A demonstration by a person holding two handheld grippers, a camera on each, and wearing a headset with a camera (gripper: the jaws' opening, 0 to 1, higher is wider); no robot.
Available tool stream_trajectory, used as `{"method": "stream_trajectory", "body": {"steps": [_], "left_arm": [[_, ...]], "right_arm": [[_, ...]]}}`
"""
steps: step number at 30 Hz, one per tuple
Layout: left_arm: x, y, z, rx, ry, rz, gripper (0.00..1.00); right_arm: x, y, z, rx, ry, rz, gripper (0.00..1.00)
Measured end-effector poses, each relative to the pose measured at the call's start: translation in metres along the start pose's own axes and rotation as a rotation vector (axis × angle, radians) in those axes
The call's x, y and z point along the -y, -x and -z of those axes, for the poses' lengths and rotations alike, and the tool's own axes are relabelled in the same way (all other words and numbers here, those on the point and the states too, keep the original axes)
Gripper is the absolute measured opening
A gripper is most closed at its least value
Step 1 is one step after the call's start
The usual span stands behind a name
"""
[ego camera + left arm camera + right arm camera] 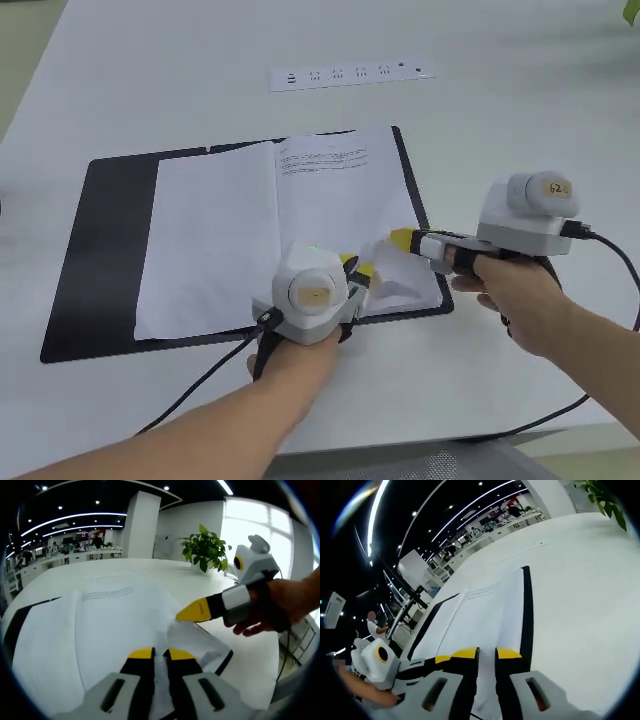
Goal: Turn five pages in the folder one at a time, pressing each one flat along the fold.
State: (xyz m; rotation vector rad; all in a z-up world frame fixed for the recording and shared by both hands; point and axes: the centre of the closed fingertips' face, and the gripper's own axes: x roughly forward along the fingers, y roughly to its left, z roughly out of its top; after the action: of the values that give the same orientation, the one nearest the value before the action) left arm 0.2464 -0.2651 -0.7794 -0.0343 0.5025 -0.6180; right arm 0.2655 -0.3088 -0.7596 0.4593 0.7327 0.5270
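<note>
Black folder (95, 260) lies open on white table (500, 100). Right gripper (398, 240) clenched on lower corner of right-hand page (340, 190), curling it up, likely to start turn. Left gripper (355, 268) low at page's bottom edge, jaws nearly together; can't tell if gripping, probably steadying sheets beneath.

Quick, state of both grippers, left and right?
Left gripper: jaws shut over the white paper page; whether it pinches the paper cannot be told.
Right gripper: shut on that page's lifted corner.
</note>
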Motion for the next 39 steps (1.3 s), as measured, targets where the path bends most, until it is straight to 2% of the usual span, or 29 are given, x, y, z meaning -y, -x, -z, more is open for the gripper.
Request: {"method": "stream_trajectory", "body": {"steps": [6, 10, 13, 16, 18, 22, 24, 26, 28, 29, 31, 32, 37, 38, 39], "left_arm": [[0.001, 0.000, 0.000, -0.005, -0.004, 0.007, 0.10], [0.003, 0.001, -0.001, -0.011, -0.001, 0.016, 0.12], [0.005, 0.004, -0.001, -0.019, -0.001, 0.026, 0.15], [0.006, 0.010, 0.001, -0.037, -0.007, 0.044, 0.18], [0.006, 0.015, 0.000, -0.039, -0.008, 0.048, 0.20], [0.007, 0.028, -0.011, -0.016, 0.012, 0.073, 0.25], [0.007, 0.035, -0.019, 0.001, 0.038, 0.084, 0.27], [0.007, 0.043, -0.026, 0.019, 0.048, 0.095, 0.30], [0.004, 0.054, -0.033, 0.035, 0.057, 0.095, 0.32], [0.001, 0.061, -0.039, 0.054, 0.068, 0.094, 0.32], [-0.006, 0.073, -0.044, 0.062, 0.089, 0.091, 0.33], [-0.009, 0.079, -0.049, 0.083, 0.089, 0.086, 0.33], [-0.031, 0.110, -0.061, 0.128, 0.102, 0.062, 0.33], [-0.037, 0.118, -0.062, 0.132, 0.100, 0.052, 0.33], [-0.042, 0.124, -0.063, 0.138, 0.101, 0.043, 0.33]], "right_arm": [[0.002, 0.003, -0.001, -0.007, -0.034, -0.006, 0.02], [0.000, 0.005, -0.002, -0.007, -0.039, -0.009, 0.01], [0.001, 0.007, -0.004, -0.013, -0.070, -0.009, 0.00], [0.000, 0.010, -0.008, -0.021, -0.136, -0.011, 0.00], [-0.003, 0.012, -0.010, -0.033, -0.142, -0.013, 0.00], [-0.009, 0.016, -0.015, -0.045, -0.150, -0.007, 0.00], [-0.018, 0.019, -0.020, -0.046, -0.206, -0.023, 0.00], [-0.024, 0.023, -0.025, -0.045, -0.211, -0.020, 0.00], [-0.031, 0.027, -0.028, -0.040, -0.269, -0.017, 0.00], [-0.032, 0.027, -0.031, -0.032, -0.270, -0.019, 0.00], [-0.040, 0.030, -0.033, -0.023, -0.294, -0.019, 0.00], [-0.044, 0.031, -0.035, -0.018, -0.302, -0.025, 0.00], [-0.063, 0.029, -0.046, -0.001, -0.346, -0.067, 0.00], [-0.072, 0.028, -0.049, -0.002, -0.368, -0.088, 0.00], [-0.074, 0.027, -0.051, -0.001, -0.367, -0.086, 0.00]]}}
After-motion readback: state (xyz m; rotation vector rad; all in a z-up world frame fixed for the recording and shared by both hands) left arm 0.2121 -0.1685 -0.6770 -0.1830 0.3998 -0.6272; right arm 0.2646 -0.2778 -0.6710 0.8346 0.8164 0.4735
